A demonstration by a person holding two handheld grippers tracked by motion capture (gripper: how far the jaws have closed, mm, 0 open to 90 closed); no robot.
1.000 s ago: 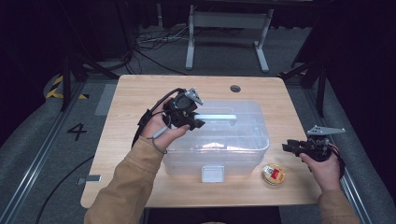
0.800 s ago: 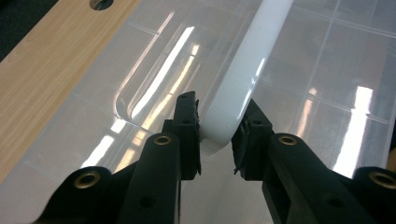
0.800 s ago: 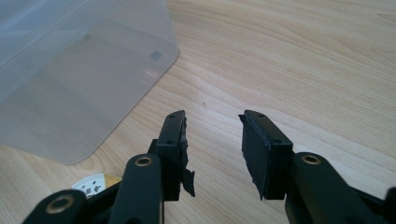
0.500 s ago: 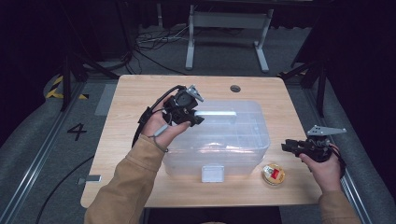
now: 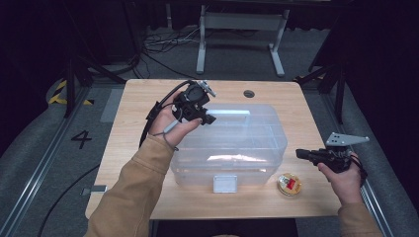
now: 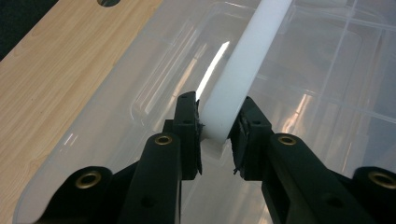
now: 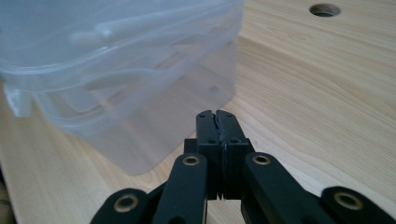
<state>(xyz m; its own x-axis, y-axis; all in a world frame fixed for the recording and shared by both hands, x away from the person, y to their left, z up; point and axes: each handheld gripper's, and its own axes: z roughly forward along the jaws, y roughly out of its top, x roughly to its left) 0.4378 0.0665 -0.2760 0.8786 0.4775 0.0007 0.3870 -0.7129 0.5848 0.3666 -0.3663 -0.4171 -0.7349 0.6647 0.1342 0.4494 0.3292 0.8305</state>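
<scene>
A pale wooden surface (image 5: 128,143) stands on a grey floor (image 5: 59,163) in a dark room. A grey metal frame (image 5: 239,37) stands at twelve o'clock, black cables (image 5: 158,44) at eleven, a painted numeral four (image 5: 81,138) at nine.

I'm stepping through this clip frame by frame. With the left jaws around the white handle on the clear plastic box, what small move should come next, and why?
Probably a gentle lift of the left gripper: its jaws clasp the white handle of the clear plastic box's lid, while the right gripper sits shut, apart from the box.

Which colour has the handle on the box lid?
White handle, best seen in the left gripper view.
</scene>
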